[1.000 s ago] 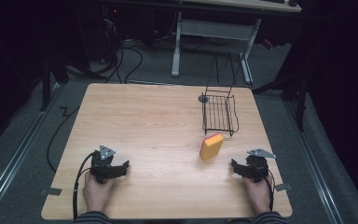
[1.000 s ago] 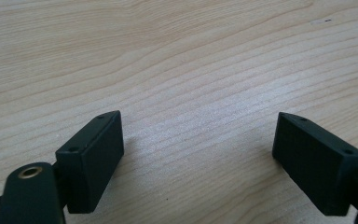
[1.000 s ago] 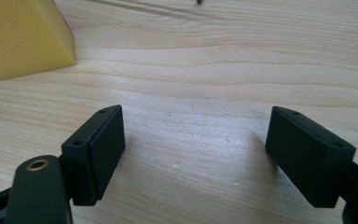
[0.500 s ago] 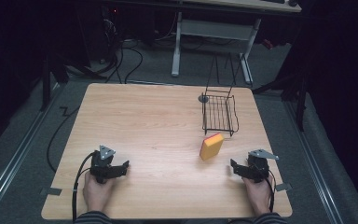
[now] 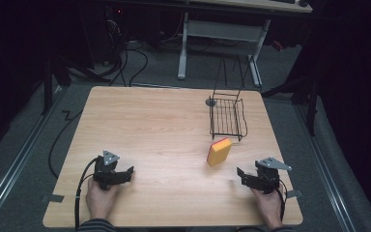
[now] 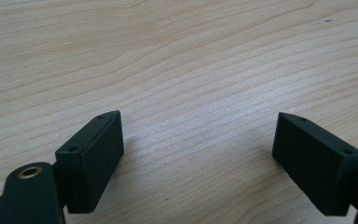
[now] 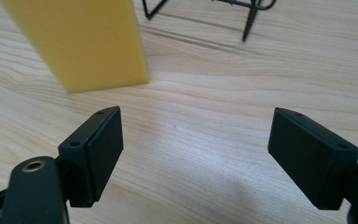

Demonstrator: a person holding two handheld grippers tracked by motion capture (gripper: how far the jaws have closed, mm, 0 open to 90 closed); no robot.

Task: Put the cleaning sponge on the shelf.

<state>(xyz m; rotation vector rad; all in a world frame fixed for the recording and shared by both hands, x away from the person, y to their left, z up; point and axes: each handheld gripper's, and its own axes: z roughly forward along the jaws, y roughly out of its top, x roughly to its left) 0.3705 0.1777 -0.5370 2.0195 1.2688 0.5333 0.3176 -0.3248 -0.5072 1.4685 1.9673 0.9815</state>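
A yellow sponge with an orange top edge (image 5: 219, 151) lies on the wooden table (image 5: 154, 125), just in front of a black wire rack (image 5: 226, 117). My right gripper (image 5: 244, 175) rests near the table's front right, open and empty; in the right gripper view the sponge (image 7: 81, 42) stands ahead and to the left of its jaws (image 7: 193, 154), and the rack's feet (image 7: 247, 21) show beyond. My left gripper (image 5: 125, 174) sits at the front left, open, with bare wood between its jaws (image 6: 198, 158).
A small dark round object (image 5: 211, 102) lies at the rack's far left corner. Beyond the table's far edge stand a white desk frame (image 5: 222, 34) and loose cables on the floor (image 5: 125, 58). A cable (image 5: 79, 193) trails from the left gripper over the front edge.
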